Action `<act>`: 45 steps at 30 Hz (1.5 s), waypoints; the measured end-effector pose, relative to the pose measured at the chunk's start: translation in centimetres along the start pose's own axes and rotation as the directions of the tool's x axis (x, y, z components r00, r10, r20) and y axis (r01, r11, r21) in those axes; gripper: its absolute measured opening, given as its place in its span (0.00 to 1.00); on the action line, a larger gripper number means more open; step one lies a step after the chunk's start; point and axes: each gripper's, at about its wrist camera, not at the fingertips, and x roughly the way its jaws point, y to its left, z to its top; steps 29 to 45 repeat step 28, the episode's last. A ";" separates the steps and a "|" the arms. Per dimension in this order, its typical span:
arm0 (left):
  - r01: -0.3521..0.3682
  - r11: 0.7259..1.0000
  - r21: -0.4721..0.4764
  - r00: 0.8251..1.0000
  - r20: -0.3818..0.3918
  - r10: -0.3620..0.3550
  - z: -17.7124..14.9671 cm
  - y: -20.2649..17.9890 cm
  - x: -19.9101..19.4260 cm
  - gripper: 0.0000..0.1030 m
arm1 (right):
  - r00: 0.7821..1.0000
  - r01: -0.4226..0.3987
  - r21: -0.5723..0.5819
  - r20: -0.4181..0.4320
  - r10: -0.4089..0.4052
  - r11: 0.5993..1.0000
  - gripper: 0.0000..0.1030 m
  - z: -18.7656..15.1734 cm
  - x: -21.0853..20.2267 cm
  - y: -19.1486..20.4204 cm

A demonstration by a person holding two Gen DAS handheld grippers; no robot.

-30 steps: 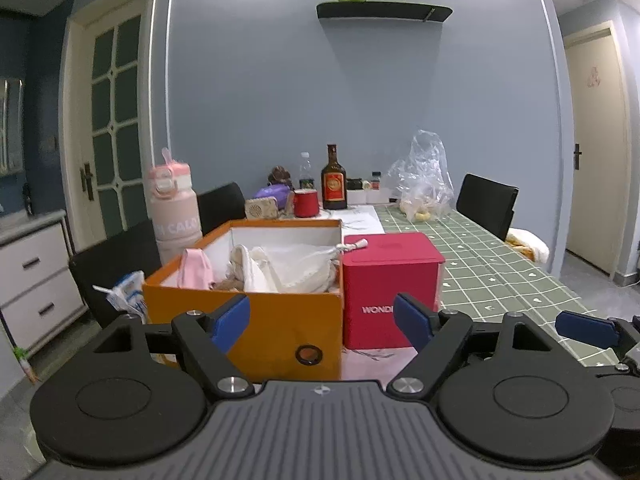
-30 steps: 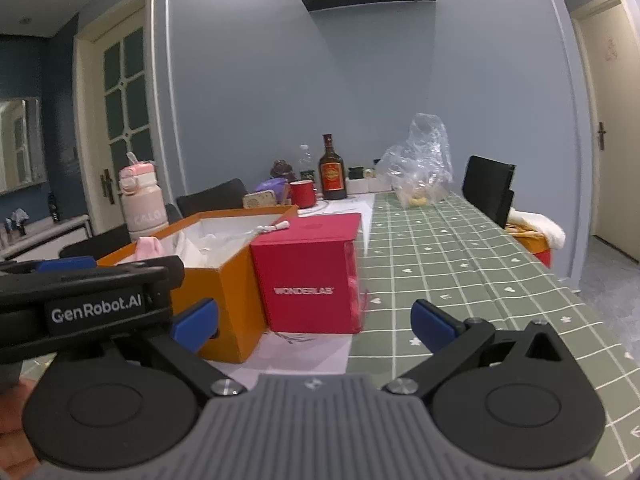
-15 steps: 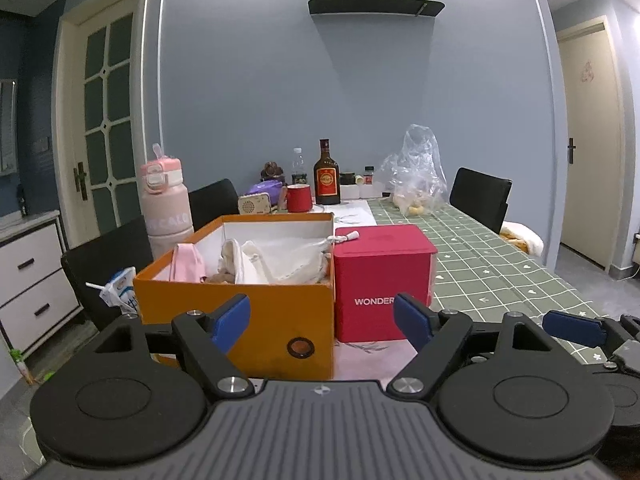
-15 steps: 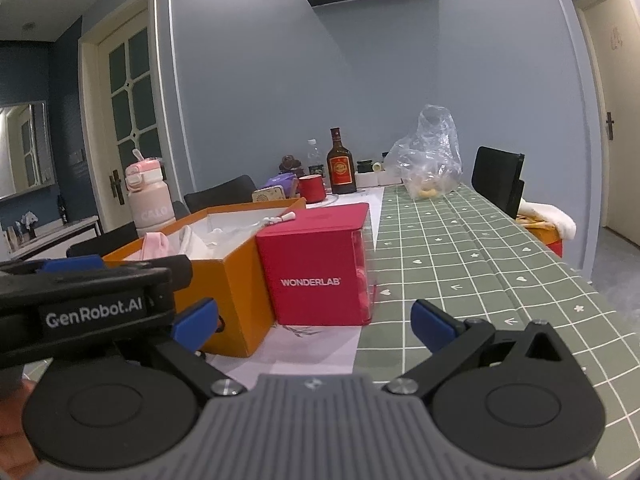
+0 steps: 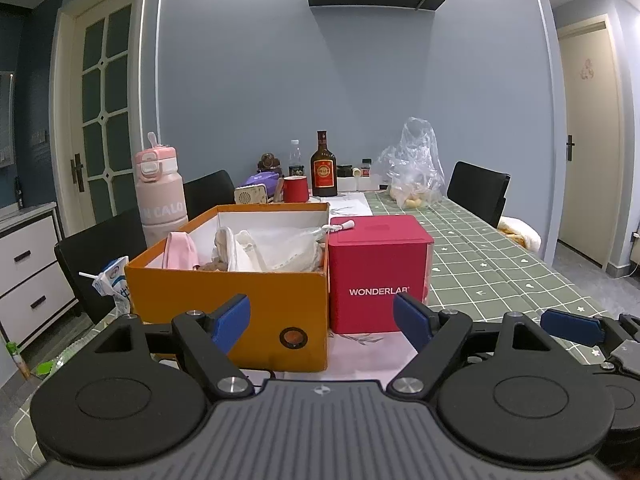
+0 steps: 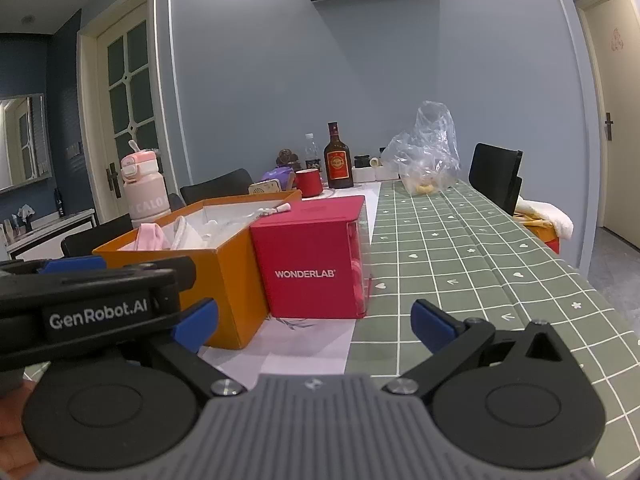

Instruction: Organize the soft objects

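Both claws stand apart and hold nothing; from the left wrist, the left gripper (image 5: 322,318) has drawn back and dropped a little over the last second, so the open orange cardboard box (image 5: 228,300) of pink and white soft fabric items (image 5: 248,254) now sits lower and straight ahead of its blue fingertips (image 5: 232,316), with the red cube-shaped WONDERLAB box (image 5: 378,276) touching the box's right side, ahead and right. From the right wrist, the right gripper (image 6: 314,322) has eased back too, the same two boxes ahead and left of it, the green checked tablecloth (image 6: 480,280) ahead and right. With the fabrics in the box and both claws retreating, the sorting looks finished or nearly so.
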 end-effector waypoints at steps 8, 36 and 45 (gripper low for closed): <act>-0.006 1.000 -0.001 1.000 -0.001 0.006 -0.1 -0.1 0.1 0.92 | 1.000 -0.001 0.002 -0.005 0.001 1.000 0.97 -0.1 0.1 0.0; 0.004 1.000 -0.004 1.000 -0.022 -0.004 -0.5 -0.3 0.4 0.92 | 1.000 -0.021 -0.008 -0.023 0.021 1.000 0.97 -0.5 0.5 0.1; 0.004 1.000 -0.004 1.000 -0.022 -0.004 -0.5 -0.3 0.4 0.92 | 1.000 -0.021 -0.008 -0.023 0.021 1.000 0.97 -0.5 0.5 0.1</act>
